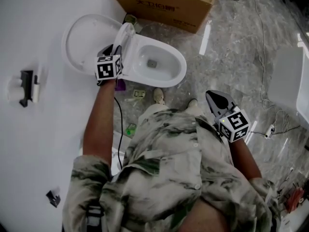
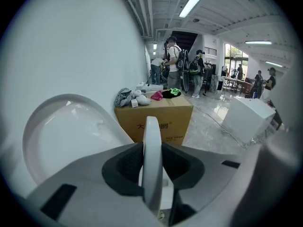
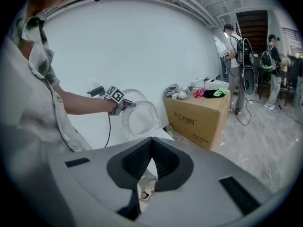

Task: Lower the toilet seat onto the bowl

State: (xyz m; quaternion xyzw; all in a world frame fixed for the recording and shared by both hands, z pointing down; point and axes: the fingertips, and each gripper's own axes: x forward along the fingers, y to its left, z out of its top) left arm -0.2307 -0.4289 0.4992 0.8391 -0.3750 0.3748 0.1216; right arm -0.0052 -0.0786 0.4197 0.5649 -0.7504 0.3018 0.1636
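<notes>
The white plastic toilet seat ring is pinched edge-on between the jaws of the left gripper. Its thin rim is gripped on both sides by the dark ribbed pads and rises above them. The seat is held raised, off the white ceramic toilet bowl, which lies just to the right of that gripper in the head view. The seat seems to stand roughly upright, though the steep view from above leaves its tilt uncertain. To the left of the gripper, the white oval toilet lid is seen leaning back against the plain white wall. Beyond the jaws, past the seat's rim, a brown cardboard box is set on the grey marble floor, and bundled clothes are piled on top of it. The right gripper is kept well apart from the toilet, close beside the person's camouflage-patterned shirt. Its jaws are pressed together at the tips, and nothing is held between them
</notes>
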